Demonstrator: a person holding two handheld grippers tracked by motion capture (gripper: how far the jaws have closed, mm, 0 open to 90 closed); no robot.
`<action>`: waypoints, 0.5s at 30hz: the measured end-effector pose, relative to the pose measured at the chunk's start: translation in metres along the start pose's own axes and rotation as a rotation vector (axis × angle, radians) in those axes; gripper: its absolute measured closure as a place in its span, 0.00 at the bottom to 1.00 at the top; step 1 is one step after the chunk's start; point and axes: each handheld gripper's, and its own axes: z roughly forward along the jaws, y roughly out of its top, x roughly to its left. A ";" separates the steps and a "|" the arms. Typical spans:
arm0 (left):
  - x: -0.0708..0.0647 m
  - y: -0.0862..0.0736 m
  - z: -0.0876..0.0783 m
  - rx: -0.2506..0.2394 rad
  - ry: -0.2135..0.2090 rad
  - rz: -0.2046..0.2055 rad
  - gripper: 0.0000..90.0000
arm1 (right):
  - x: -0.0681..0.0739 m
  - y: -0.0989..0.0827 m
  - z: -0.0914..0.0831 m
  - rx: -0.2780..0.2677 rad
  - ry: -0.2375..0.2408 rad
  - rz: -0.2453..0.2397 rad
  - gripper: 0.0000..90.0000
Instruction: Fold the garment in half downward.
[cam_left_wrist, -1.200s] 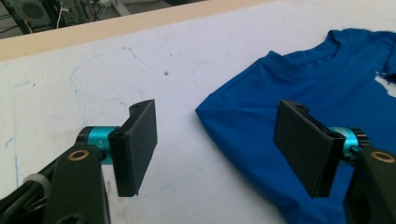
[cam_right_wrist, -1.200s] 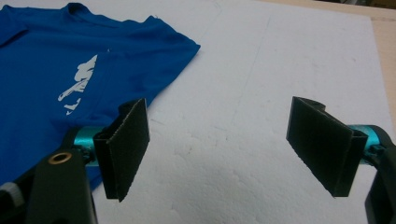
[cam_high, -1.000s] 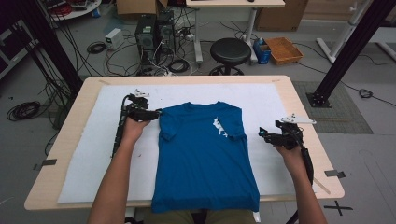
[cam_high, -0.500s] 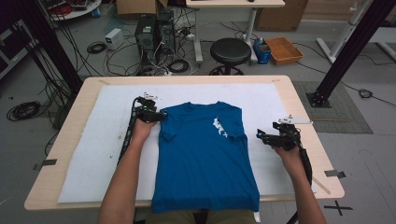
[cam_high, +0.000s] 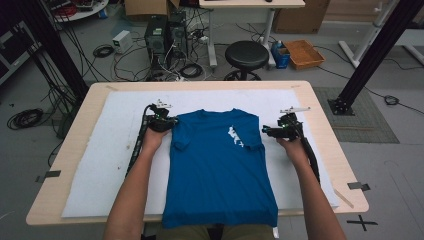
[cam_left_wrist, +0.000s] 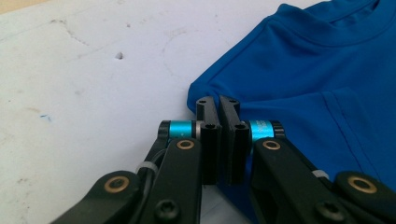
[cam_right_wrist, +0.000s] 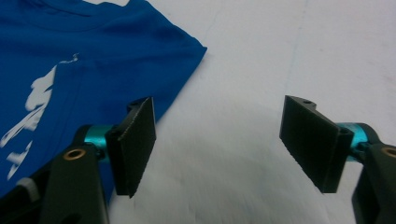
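T-shirt (cam_high: 220, 165) — one, blue, white print on the chest — lies flat at centre frame of the high view, on the white mat (cam_high: 100, 165) covering the table (cam_high: 65, 135), hem hanging over the near edge at the bottom.

Progress, as I read it: early. No fold made yet, body flat, both short sleeves already tucked in along the sides. What's done is one grab only.

My left gripper (cam_left_wrist: 218, 105) has just been closing and is now clamped on the shirt's sleeve/shoulder edge — blue cloth sits at the pinched pad tips in the left gripper view, centre frame. In the high view it's at the shirt's upper-left corner (cam_high: 162, 122).

My right gripper (cam_right_wrist: 219, 140) has just been closing a little, but its pads stand wide apart with bare mat between them; the shirt's edge lies just beside the left-hand pad, upper left of that view. Not gripping anything.

Left to do: right grab, then the fold itself.

Count: one shirt, one mat, two grippers.
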 end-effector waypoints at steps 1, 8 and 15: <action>0.000 0.000 0.000 -0.001 -0.003 -0.002 0.96 | 0.000 0.004 0.006 0.002 0.000 0.004 0.36; 0.002 -0.001 -0.001 -0.008 -0.019 -0.026 0.96 | 0.004 0.025 0.038 0.006 0.000 0.033 0.55; 0.008 -0.004 -0.006 -0.056 -0.077 -0.104 0.97 | 0.017 0.030 0.047 0.050 0.017 -0.073 0.97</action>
